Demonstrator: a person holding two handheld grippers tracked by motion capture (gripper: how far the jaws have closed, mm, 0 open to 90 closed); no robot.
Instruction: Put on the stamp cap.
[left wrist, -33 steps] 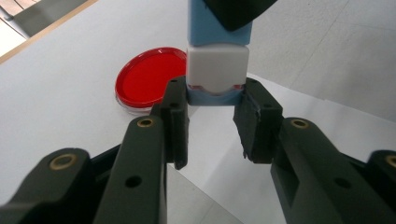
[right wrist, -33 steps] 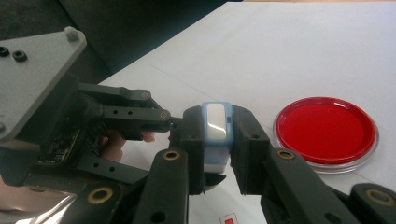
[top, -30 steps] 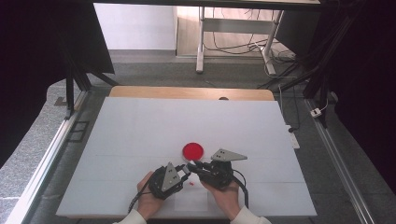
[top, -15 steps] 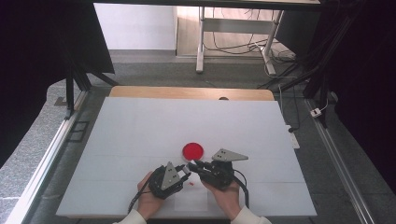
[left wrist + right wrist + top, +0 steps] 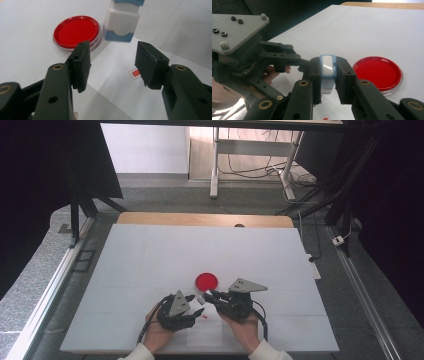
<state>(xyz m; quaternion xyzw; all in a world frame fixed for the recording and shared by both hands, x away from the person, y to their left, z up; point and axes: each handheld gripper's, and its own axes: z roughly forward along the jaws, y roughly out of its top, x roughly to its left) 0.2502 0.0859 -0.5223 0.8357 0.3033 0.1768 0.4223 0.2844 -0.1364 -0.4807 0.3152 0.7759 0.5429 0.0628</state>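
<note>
Table (image 5: 150,255): I see a white top running wide to the left, right and far side, its near edge just under my hands; plenty of bare room for moving out from the work spot.
Paper sheet (image 5: 117,82): I find it lying flat at the near middle of the table, placed to take the print; its far corner lies just beside the ink pad.
Ink pad (image 5: 206,280): I note a round red dish, lid off, just beyond the two grippers, kept near, I judge, for re-inking.
Right gripper (image 5: 327,75): I have its jaws pressed on the stamp's two sides, carrying it upright above the sheet.
Left gripper (image 5: 112,66): I have its jaws spread, having just been opening, with nothing between them; it points at the stamp, close by it, over the sheet's left part.
Stamp (image 5: 327,72): I see a small white and blue block, lifted clear of the paper between pad and print.
Red print (image 5: 135,73): I see a small square mark on the sheet, below the stamp.
</note>
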